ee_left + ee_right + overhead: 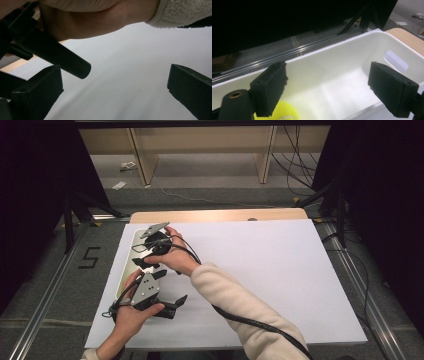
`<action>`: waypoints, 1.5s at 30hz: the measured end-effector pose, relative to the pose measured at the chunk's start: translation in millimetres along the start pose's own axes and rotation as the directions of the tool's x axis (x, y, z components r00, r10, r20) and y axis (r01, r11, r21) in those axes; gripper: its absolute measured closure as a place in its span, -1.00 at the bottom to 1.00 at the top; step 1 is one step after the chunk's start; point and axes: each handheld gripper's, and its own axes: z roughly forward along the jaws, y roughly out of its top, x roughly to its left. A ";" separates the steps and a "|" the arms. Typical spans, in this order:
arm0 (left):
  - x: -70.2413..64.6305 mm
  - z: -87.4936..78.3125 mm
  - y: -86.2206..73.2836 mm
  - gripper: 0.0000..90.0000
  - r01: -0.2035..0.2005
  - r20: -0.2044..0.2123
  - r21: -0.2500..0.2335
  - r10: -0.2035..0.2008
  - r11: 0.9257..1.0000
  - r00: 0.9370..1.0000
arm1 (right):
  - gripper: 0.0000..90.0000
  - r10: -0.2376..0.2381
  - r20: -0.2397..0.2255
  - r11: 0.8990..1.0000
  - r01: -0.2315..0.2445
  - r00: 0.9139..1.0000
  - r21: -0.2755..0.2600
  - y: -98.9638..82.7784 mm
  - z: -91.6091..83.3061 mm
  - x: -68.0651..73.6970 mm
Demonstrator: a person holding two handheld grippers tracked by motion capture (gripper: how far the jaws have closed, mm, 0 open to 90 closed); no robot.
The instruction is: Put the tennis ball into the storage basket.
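Note:
A white bin [125, 271] stands along the left edge of the white board [260, 270]. My right gripper [144, 257] is held over it, the forearm crossing from the right. In the right gripper view the right gripper [328, 82] is open above the bin's interior [342, 87]. A yellow-green tennis ball [284, 112] lies at the bin's near end, partly behind the left jaw. My left gripper [176, 306] hovers low over the board just in front of the bin, jaws pointing right. In its own view the left gripper [115, 80] is open with nothing between its jaws.
The bin has an oval handle cut-out [395, 60] in its end wall. A strip of wooden tabletop [215, 215] shows beyond the board. Metal rails [45, 295] and black stand legs flank the table. The right hand's wrist [100, 22] hangs close above the left gripper.

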 end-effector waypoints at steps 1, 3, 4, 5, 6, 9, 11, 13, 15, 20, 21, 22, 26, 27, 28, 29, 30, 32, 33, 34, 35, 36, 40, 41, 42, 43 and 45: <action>0.0 0.0 0.0 -1.00 0.001 0.000 0.000 -0.001 1.000 1.000 | -0.64 0.004 0.000 1.000 -0.004 1.000 -0.003 -0.7 -1.9 -0.4; -0.3 0.2 0.2 -1.00 -0.002 0.000 0.002 0.002 1.000 1.000 | -0.64 0.002 0.007 1.000 -0.002 1.000 -0.008 -2.3 -5.8 -1.2; -0.6 0.3 0.4 -1.00 -0.005 0.000 0.002 0.005 1.000 1.000 | -0.64 0.005 0.007 1.000 -0.005 1.000 -0.007 -3.2 -8.1 -1.5; -0.9 0.4 0.5 -1.00 -0.007 0.000 0.003 0.007 1.000 1.000 | -0.64 0.007 0.009 1.000 -0.007 1.000 -0.011 -4.3 -10.1 -2.0; -1.1 0.6 0.5 -1.00 -0.006 0.000 0.003 0.006 1.000 1.000 | -0.64 0.008 0.012 1.000 -0.008 1.000 -0.014 -5.4 -12.5 -2.8; -1.1 0.7 0.3 -1.00 -0.007 0.001 0.003 0.007 1.000 1.000 | -0.64 0.011 0.022 1.000 -0.011 1.000 -0.017 -9.4 -19.5 -5.2; -0.9 0.3 0.4 -1.00 -0.009 -0.001 0.002 0.009 1.000 1.000 | -0.64 0.024 0.029 0.999 -0.023 0.999 -0.023 -11.5 -25.2 -7.7; -0.8 0.4 0.4 -1.00 -0.011 -0.002 0.004 0.011 1.000 1.000 | -0.64 0.028 0.037 0.999 -0.027 0.999 -0.027 -13.7 -30.7 -10.8; -1.6 0.8 0.4 -1.00 -0.007 0.002 0.005 0.007 1.000 1.000 | -0.64 0.037 0.049 0.999 -0.035 0.998 -0.029 -16.6 -35.5 -13.3; -0.7 0.6 0.1 -1.00 -0.010 0.000 0.005 0.010 1.000 1.000 | -0.64 0.058 0.059 0.998 -0.056 0.997 -0.039 -24.6 -47.7 -20.3; -0.7 0.6 0.0 -1.00 -0.007 0.000 0.005 0.007 1.000 1.000 | -0.64 0.060 0.064 0.998 -0.058 0.996 -0.040 -26.6 -50.1 -21.9; -0.7 0.6 0.0 -1.00 -0.006 -0.001 0.005 0.006 1.000 1.000 | -0.64 0.065 0.068 0.997 -0.062 0.996 -0.040 -28.6 -52.5 -23.3; -0.8 0.9 0.0 -1.00 -0.007 0.001 0.006 0.007 1.000 1.000 | -0.64 0.073 0.082 0.997 -0.069 0.994 -0.043 -36.4 -64.1 -29.1; -0.7 0.9 -0.1 -1.00 -0.006 0.001 0.006 0.006 1.000 1.000 | -0.64 0.079 0.089 0.996 -0.075 0.993 -0.046 -38.2 -67.6 -30.4; -0.5 0.8 -0.1 -1.00 -0.006 0.000 0.006 0.006 1.000 1.000 | -0.64 0.078 0.093 0.996 -0.074 0.993 -0.048 -40.0 -71.3 -32.2; -0.4 0.8 -0.2 -1.00 -0.005 0.001 0.006 0.005 1.000 1.000 | -0.64 0.083 0.095 0.996 -0.078 0.992 -0.053 -41.9 -75.4 -33.9; -0.4 0.9 -0.4 -1.00 -0.002 0.001 0.006 0.002 1.000 1.000 | -0.64 0.094 0.102 0.994 -0.088 0.990 -0.061 -43.9 -79.3 -35.6; -0.1 1.1 -0.6 -1.00 -0.003 0.001 0.008 0.003 1.000 1.000 | -0.64 0.107 0.112 0.992 -0.099 0.988 -0.074 -48.1 -86.7 -39.4; -0.2 1.0 -0.5 -1.00 -0.002 0.001 0.007 0.002 1.000 1.000 | -0.64 0.113 0.119 0.992 -0.104 0.986 -0.076 -50.3 -90.4 -41.2; -0.3 0.9 -0.4 -1.00 -0.002 0.001 0.006 0.002 1.000 1.000 | -0.64 0.116 0.123 0.991 -0.107 0.986 -0.077 -52.5 -94.1 -42.9; -0.4 0.8 -0.3 -1.00 -0.002 0.000 0.007 0.002 1.000 1.000 | -0.64 0.120 0.127 0.991 -0.110 0.985 -0.081 -54.7 -97.5 -44.3; -0.3 0.9 -0.4 -1.00 -0.002 0.000 0.006 0.002 1.000 1.000 | -0.64 0.124 0.131 0.990 -0.114 0.984 -0.084 -56.9 -100.8 -45.5; 0.0 0.8 -0.4 -1.00 -0.002 -0.001 0.008 0.002 1.000 1.000 | -0.64 0.131 0.146 0.989 -0.120 0.981 -0.084 -66.0 -115.6 -49.0; 0.0 0.7 -0.5 -1.00 -0.003 -0.001 0.008 0.003 1.000 1.000 | -0.64 0.130 0.152 0.989 -0.118 0.980 -0.088 -68.7 -119.3 -50.4; 0.1 0.6 -0.5 -1.00 -0.003 -0.003 0.008 0.003 1.000 1.000 | -0.64 0.133 0.158 0.989 -0.120 0.978 -0.089 -71.4 -123.4 -51.9; 0.0 0.6 -0.7 -1.00 0.000 -0.003 0.008 0.000 1.000 1.000 | -0.64 0.141 0.165 0.988 -0.127 0.976 -0.091 -74.3 -127.4 -53.2; 0.2 0.9 -0.7 -1.00 -0.001 -0.003 0.010 0.001 1.000 1.000 | -0.64 0.154 0.175 0.985 -0.139 0.972 -0.098 -80.3 -135.2 -56.2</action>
